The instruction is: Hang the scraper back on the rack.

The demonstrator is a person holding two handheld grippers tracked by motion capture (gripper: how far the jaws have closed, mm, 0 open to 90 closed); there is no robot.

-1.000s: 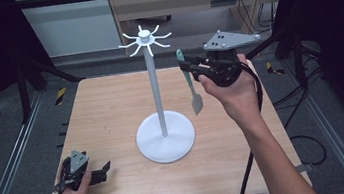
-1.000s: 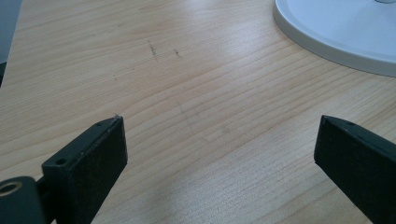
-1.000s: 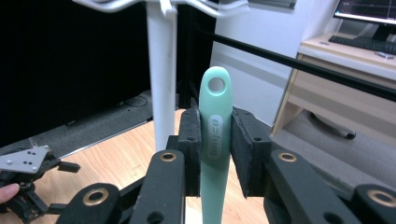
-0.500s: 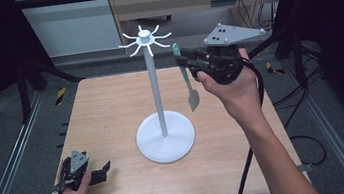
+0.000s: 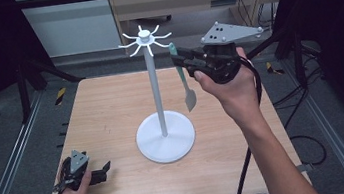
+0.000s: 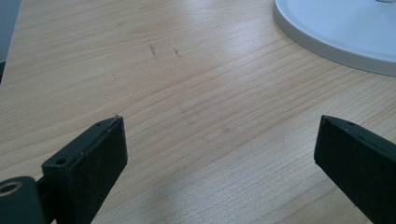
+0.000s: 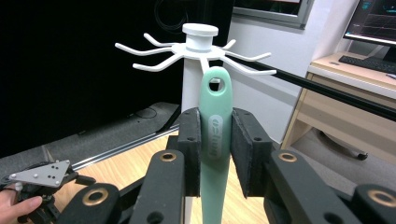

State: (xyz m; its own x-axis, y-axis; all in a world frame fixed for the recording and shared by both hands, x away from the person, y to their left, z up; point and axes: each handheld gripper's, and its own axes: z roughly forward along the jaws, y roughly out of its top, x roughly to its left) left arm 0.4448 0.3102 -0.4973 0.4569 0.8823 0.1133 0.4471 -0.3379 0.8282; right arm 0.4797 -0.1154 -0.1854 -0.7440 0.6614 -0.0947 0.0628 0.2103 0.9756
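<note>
A white stand (image 5: 156, 89) with a round base (image 5: 165, 137) and several hook arms at its top (image 5: 144, 40) rises from the middle of the wooden table (image 5: 111, 110). My right gripper (image 5: 181, 59) is held high just right of the hook arms, shut on the handle of a green spatula (image 5: 182, 78) that hangs blade down. In the right gripper view the spatula's handle (image 7: 215, 135) stands upright between the jaws, its hanging hole level with the hook arms (image 7: 196, 49). My left gripper (image 5: 100, 171) rests open near the table's front left corner, jaws apart over bare wood (image 6: 215, 126).
The stand's base edge (image 6: 336, 32) lies ahead of the left gripper. A desk with a monitor and keyboard (image 7: 369, 56) stands beyond the table. Metal rails (image 5: 12, 163) run along the table's sides. A cable (image 5: 245, 168) trails from the right gripper.
My right gripper has carried the spatula up and leftward, closer to the hook arms at the stand's top. The left gripper has stayed still.
</note>
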